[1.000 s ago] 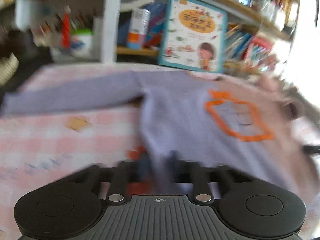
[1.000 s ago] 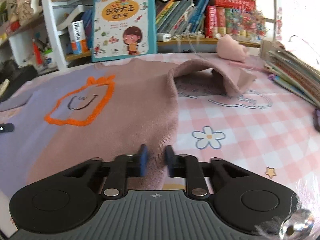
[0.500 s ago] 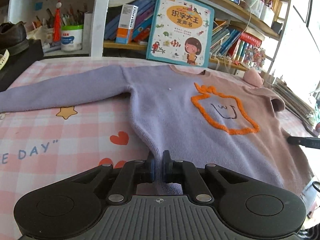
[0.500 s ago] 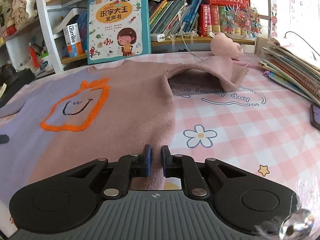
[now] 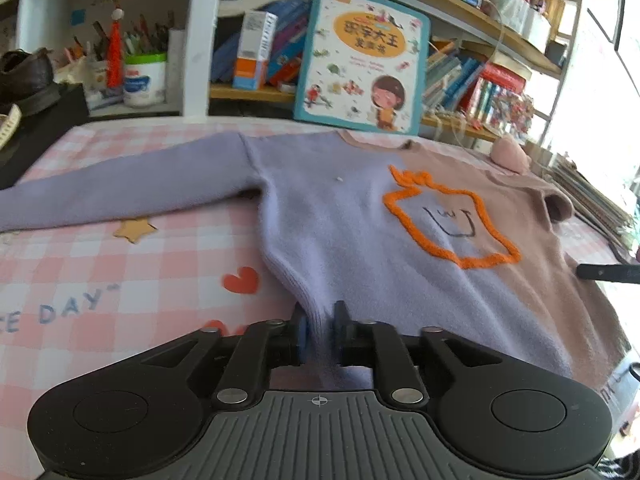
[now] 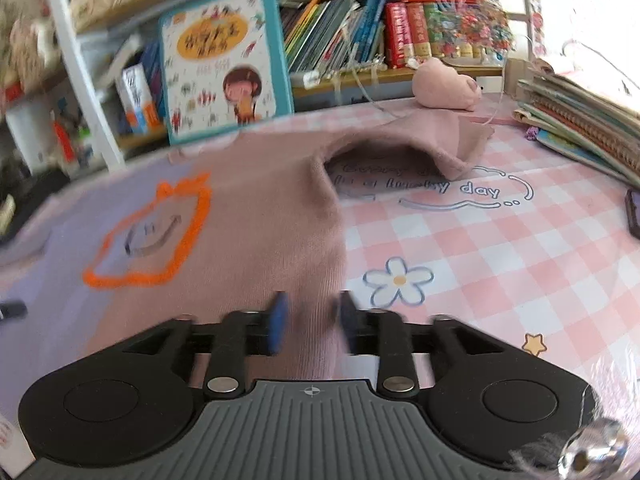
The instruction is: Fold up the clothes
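A sweater [image 5: 340, 240], lilac on one half and dusty pink on the other [image 6: 260, 208], lies front up on the pink checked tablecloth [image 5: 120, 280]. An orange outlined face [image 5: 448, 220] is on its chest. Its lilac sleeve [image 5: 120, 192] stretches out to the left; the pink sleeve [image 6: 440, 140] is bent back over itself. My left gripper [image 5: 320, 330] is at the lilac corner of the hem, jaws opening, with the hem still between the pads. My right gripper [image 6: 312, 320] is at the pink corner of the hem, jaws opening wider, with the fabric lying loose between them.
A picture book [image 5: 360, 60] leans on the bookshelf behind the sweater. A pink plush toy [image 6: 444, 84] and a stack of books [image 6: 580, 120] sit at the right, with a phone [image 6: 634, 212] at the right edge. A dark shoe [image 5: 24, 76] rests on a black box at the far left.
Both grippers were shut on the sweater's hem and have now parted their jaws, the right one further. The sweater lies flat and has not shifted. The right view has tilted slightly.
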Available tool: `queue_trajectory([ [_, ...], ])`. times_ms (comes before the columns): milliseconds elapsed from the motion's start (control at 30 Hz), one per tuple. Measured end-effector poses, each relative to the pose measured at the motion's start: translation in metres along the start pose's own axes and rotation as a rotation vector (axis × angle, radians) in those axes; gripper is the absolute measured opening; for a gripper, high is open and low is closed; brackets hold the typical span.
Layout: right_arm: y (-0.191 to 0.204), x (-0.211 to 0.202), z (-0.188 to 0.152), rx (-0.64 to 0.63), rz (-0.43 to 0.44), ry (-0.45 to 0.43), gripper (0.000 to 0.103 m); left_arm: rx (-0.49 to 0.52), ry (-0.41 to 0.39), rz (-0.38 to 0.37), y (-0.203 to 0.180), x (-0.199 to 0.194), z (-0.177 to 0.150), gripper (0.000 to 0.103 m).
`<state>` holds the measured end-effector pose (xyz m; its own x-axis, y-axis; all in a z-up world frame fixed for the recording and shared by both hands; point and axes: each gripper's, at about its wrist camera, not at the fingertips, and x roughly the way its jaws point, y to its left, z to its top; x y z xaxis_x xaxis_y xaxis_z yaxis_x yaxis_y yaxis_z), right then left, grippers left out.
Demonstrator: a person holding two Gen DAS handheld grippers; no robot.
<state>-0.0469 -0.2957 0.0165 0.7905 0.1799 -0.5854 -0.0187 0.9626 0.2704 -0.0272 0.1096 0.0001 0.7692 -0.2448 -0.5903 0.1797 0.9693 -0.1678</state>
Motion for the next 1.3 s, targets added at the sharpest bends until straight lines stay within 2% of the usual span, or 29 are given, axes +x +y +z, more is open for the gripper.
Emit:
queue_trajectory([
  [100, -0.019, -0.002, 0.014, 0.115, 0.047, -0.043, 0.046, -0.001, -0.081, 0.03, 0.0, -0.013, 0.008, 0.022],
  [200, -0.04, 0.004, 0.028, 0.238, 0.063, -0.067, 0.055, -0.006, -0.115, -0.045, -0.005, -0.014, 0.016, 0.023],
  [300, -0.06, 0.015, 0.04, 0.366, 0.096, -0.063, 0.057, 0.017, -0.1, -0.105, -0.019, -0.002, 0.019, 0.023],
  [500, -0.084, 0.036, 0.053, 0.587, 0.178, -0.069, 0.062, 0.103, -0.016, -0.065, -0.039, 0.027, 0.008, 0.023],
  [600, -0.094, 0.048, 0.06, 0.67, 0.19, -0.082, 0.063, 0.116, -0.012, -0.072, -0.038, 0.028, 0.003, 0.032],
  [833, -0.127, 0.068, 0.069, 0.941, 0.108, -0.176, 0.063, 0.101, -0.017, -0.092, -0.032, 0.026, 0.0, 0.035],
  [900, -0.133, 0.076, 0.07, 0.979, 0.101, -0.168, 0.063, 0.107, -0.017, -0.092, -0.033, 0.027, 0.0, 0.035],
  [967, -0.136, 0.083, 0.071, 0.995, 0.089, -0.152, 0.056, 0.113, -0.017, -0.091, -0.034, 0.027, 0.001, 0.035],
  [1267, -0.142, 0.097, 0.085, 0.964, 0.055, -0.115, 0.052, 0.136, -0.006, -0.088, -0.035, 0.025, 0.0, 0.036],
  [1300, -0.143, 0.099, 0.086, 0.962, 0.056, -0.11, 0.049, 0.137, -0.007, -0.087, -0.035, 0.025, -0.001, 0.036],
])
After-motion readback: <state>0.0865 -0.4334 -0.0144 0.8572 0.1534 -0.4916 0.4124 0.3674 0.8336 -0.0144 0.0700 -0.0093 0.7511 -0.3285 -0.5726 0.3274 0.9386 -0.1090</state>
